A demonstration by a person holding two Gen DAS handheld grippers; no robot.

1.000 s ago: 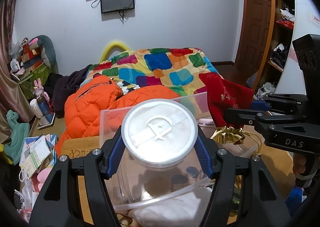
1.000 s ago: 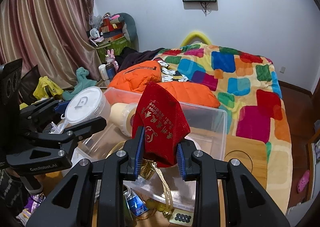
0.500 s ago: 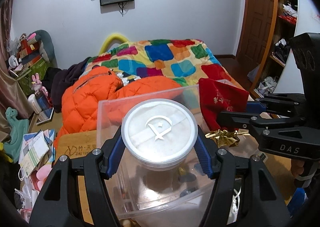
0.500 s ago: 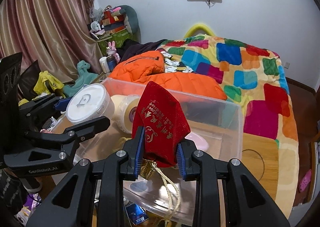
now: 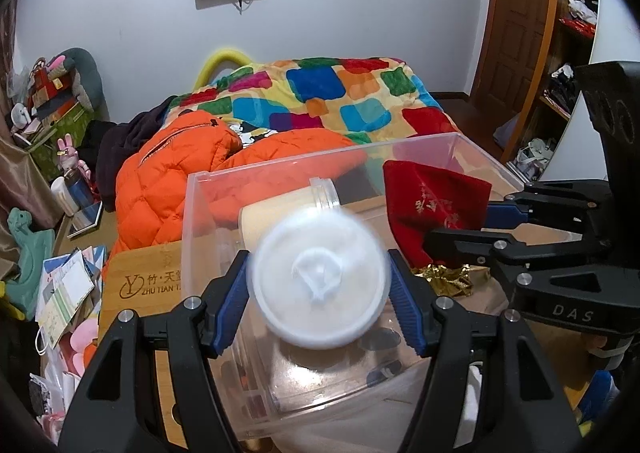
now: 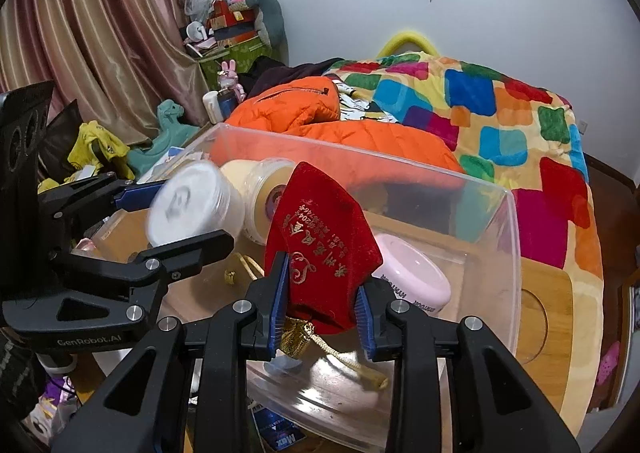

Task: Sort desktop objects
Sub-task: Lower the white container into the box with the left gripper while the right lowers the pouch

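A white-lidded round jar (image 5: pixel 318 285) is blurred between the fingers of my left gripper (image 5: pixel 320 293), which stand apart from its sides; it hangs over the clear plastic bin (image 5: pixel 208 213). It also shows in the right wrist view (image 6: pixel 192 209). My right gripper (image 6: pixel 320 305) is shut on a red velvet pouch (image 6: pixel 320 253) with a gold cord, held over the bin (image 6: pixel 508 253). The pouch also shows in the left wrist view (image 5: pixel 432 213). A cream jar (image 5: pixel 288 209) lies in the bin.
A pink round box (image 6: pixel 408 273) sits in the bin. The bin stands on a bamboo board (image 5: pixel 144 273). Behind are an orange jacket (image 5: pixel 172 181) and a bed with a patchwork blanket (image 5: pixel 328 93). Papers and clutter (image 5: pixel 64 293) lie left.
Both grippers moved forward over the bin. The left fingers have spread off the white-lidded jar, which now blurs and drops away. The right gripper still holds the pouch.
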